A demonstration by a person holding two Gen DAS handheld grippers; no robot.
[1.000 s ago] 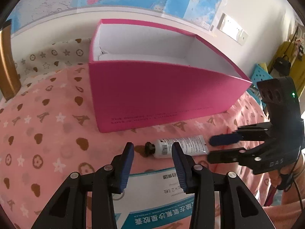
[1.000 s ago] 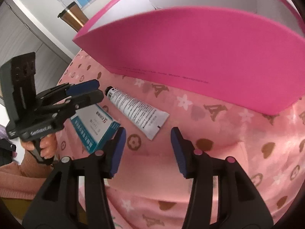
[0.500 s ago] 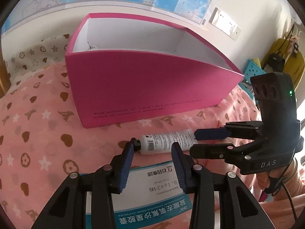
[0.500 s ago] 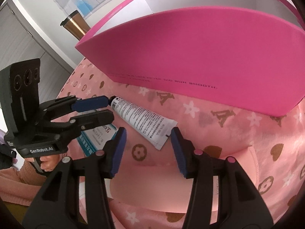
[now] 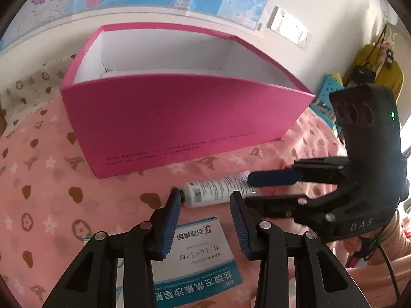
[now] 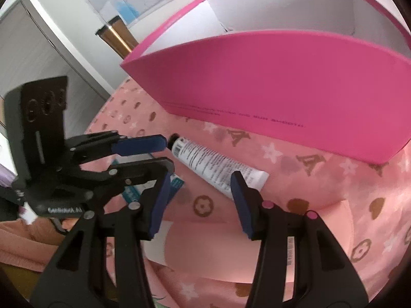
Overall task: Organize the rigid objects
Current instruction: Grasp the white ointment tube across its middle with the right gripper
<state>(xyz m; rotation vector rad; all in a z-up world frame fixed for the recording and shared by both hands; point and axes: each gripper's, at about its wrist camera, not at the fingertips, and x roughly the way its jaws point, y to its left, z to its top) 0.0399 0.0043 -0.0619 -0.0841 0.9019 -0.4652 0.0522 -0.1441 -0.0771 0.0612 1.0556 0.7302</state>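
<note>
A white tube [image 5: 218, 188] with a black cap lies on the pink bedcover in front of a big open pink box [image 5: 179, 123]. My left gripper [image 5: 205, 202] is open, and its fingertips hover just short of the tube's cap end. A blue and white medicine carton [image 5: 203, 251] lies under it. My right gripper [image 6: 201, 182] is also open, with its right finger over the tube's [image 6: 213, 164] crimped end. Each gripper shows in the other's view: the right gripper [image 5: 259, 190] and the left gripper [image 6: 164, 151]. Nothing is held.
The pink box [image 6: 282, 89] has white inner walls. A brown metal cup [image 6: 115, 36] stands behind it on the left. Maps and a wall socket [image 5: 287, 29] are on the wall. A person's hand in a peach sleeve [image 5: 359, 246] holds the right gripper.
Both grippers have drawn in toward the tube, the left to its cap end and the right to its crimped end. The tube and the carton lie where they were.
</note>
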